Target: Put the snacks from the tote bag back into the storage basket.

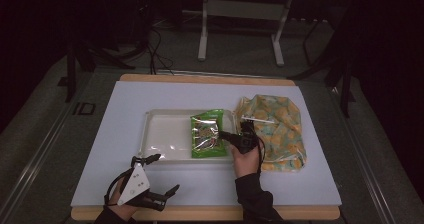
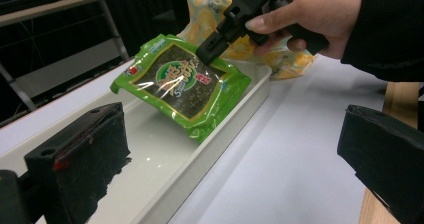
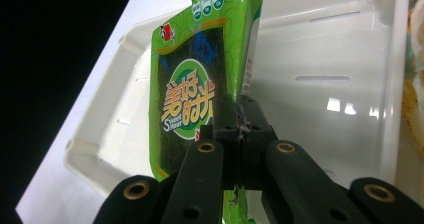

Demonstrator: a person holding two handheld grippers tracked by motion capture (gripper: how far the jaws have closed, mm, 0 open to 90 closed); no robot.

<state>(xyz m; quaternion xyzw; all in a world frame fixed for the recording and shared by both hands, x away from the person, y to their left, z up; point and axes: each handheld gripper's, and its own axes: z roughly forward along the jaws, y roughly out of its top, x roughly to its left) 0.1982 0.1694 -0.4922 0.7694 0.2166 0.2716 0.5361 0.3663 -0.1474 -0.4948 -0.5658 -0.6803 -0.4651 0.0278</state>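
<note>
Seaweed pkt (image 1: pixel 206 134) hangs by its edge, pinched in right gripper (image 1: pixel 231 137), tilted over white tray (image 1: pixel 160 134), prob. so it lands flat inside. Left gripper (image 1: pixel 145 180) idles nr table front, jaws apart, nothing btwn. Yellow bag (image 1: pixel 275 129) lies beside tray, not blocking.

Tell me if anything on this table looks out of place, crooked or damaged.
Nothing looks damaged or spilled. The green seaweed snack packet sits askew, tilted over the white plastic tray rather than flat in it, because the right gripper is pinching its edge. The yellow patterned bag lies crumpled beside the tray. The left gripper is open, holding nothing.
</note>
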